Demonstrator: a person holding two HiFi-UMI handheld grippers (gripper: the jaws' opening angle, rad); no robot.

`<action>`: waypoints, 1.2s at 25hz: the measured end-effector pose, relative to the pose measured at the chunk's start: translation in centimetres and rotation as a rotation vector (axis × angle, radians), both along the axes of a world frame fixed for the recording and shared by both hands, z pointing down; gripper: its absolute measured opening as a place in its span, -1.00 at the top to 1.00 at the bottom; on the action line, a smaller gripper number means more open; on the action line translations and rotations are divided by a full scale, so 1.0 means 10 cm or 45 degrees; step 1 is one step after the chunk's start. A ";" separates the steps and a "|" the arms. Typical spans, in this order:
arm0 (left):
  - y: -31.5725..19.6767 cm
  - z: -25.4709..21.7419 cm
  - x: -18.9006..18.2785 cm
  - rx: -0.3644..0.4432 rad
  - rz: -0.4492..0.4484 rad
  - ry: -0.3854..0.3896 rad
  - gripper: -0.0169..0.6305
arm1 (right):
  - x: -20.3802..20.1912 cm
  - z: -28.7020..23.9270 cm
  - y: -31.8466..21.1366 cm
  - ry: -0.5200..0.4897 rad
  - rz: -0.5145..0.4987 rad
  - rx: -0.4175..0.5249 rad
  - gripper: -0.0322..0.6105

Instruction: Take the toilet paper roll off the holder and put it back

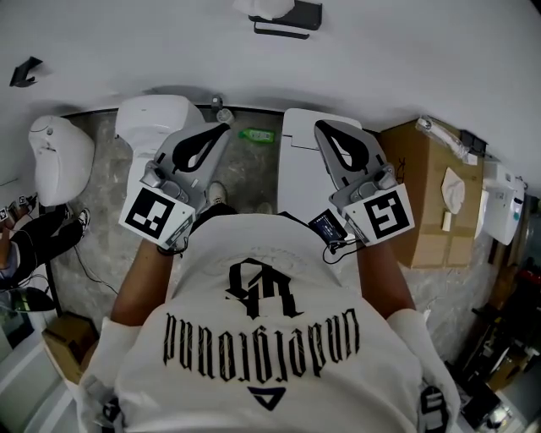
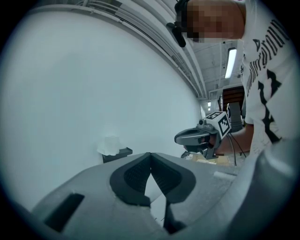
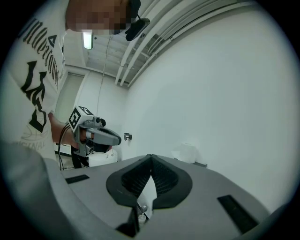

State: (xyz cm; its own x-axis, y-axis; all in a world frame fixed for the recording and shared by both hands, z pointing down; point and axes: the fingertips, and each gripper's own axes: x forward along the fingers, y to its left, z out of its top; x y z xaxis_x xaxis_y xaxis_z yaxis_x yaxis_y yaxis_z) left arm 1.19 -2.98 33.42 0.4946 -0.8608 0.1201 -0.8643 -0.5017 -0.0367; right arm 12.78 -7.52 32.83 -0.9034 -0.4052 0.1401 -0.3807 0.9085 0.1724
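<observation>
- Both claws are pointing at the bare white wall (image 1: 169,51), open room ahead; left gripper (image 1: 221,128) and right gripper (image 1: 321,127) are pinching shut, empty.
- Toilet paper roll (image 1: 267,8) is sitting on its holder (image 1: 289,25), top centre.
- Cardboard box (image 1: 427,199) is crowding the right edge, contents unseen.

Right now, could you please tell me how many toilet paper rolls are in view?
1. The toilet paper roll sits on the black holder on the wall; others may be hidden.
</observation>
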 end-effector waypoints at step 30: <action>1.60 -0.07 -1.04 0.006 0.124 0.039 0.91 | -1.00 -0.08 1.68 -0.033 0.125 -0.040 0.86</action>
State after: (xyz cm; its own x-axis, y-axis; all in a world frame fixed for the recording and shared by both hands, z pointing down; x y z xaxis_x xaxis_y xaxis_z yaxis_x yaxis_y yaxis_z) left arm -9.25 12.99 32.72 0.5793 -0.8090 0.0996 -0.8122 -0.5832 -0.0137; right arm 2.77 9.25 32.05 -0.8631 -0.4878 0.1309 -0.4723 0.8713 0.1333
